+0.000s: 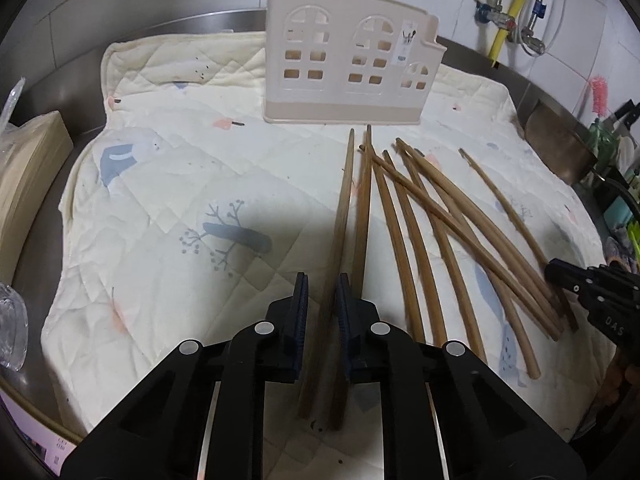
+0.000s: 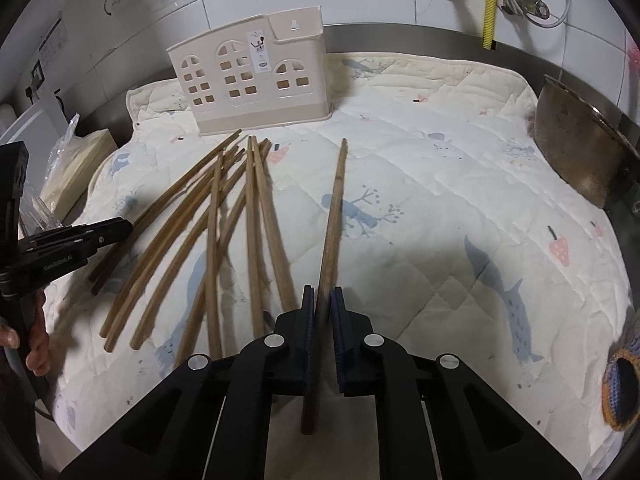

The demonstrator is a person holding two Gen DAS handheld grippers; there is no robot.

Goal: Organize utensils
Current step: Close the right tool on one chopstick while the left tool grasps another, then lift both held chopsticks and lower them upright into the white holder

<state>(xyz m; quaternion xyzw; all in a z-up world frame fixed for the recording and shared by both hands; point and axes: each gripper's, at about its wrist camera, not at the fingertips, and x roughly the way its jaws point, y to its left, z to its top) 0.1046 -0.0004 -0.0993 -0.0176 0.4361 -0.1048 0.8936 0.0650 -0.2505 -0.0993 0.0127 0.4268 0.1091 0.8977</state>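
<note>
You are at the pick-up step: your left gripper [image 1: 323, 294] has its jaws slightly apart around 1 chopstick [image 1: 345, 200], not visibly pinching it, while your right gripper [image 2: 323, 300] is clamped on a single chopstick [image 2: 334, 216] of its own. The other loose chopsticks [image 1: 432, 232] lie fanned on the quilted mat [image 1: 160, 200], just in front of the house-shaped holder [image 1: 344, 64]. Next, I judge, squeeze the left jaws firm, then carry each stick up and tip it end-down through the holder's open top
</note>
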